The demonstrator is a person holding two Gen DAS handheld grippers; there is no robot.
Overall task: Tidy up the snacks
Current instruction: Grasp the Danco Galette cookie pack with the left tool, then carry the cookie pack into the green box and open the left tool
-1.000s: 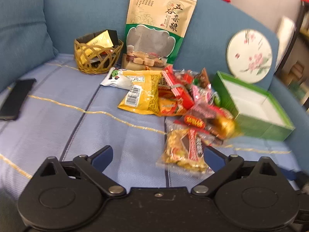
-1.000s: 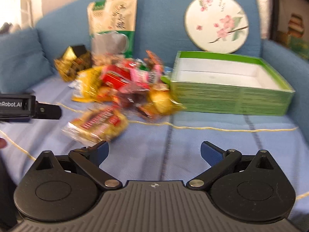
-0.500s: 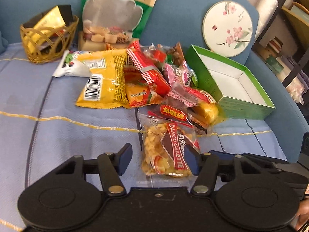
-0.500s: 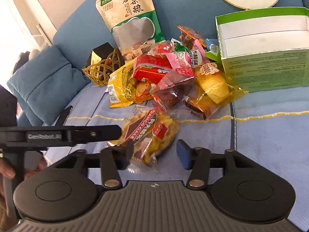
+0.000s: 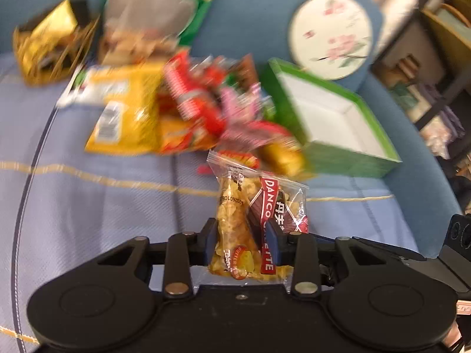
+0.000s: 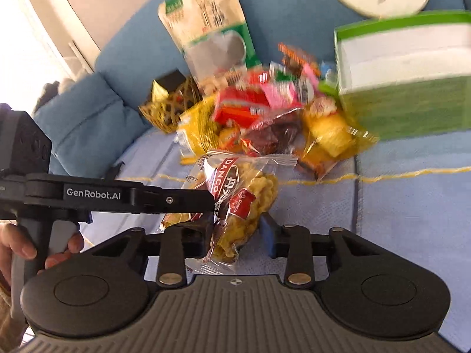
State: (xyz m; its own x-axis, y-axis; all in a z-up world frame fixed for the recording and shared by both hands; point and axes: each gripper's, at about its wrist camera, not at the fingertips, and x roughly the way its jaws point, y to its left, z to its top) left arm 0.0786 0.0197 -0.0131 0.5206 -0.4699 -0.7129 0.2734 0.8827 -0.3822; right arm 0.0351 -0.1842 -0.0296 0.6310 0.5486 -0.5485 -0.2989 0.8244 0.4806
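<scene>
The left gripper (image 5: 240,239) has just been closing and now pinches the clear cookie packet (image 5: 259,214) at its near end. The packet's long axis points toward 12 o'clock, at the snack pile (image 5: 206,108). The right gripper (image 6: 237,231) has also been closing; the same packet lies between its pads, but whether they press it I cannot tell. The green box (image 5: 338,123) stands at 1 o'clock.
</scene>
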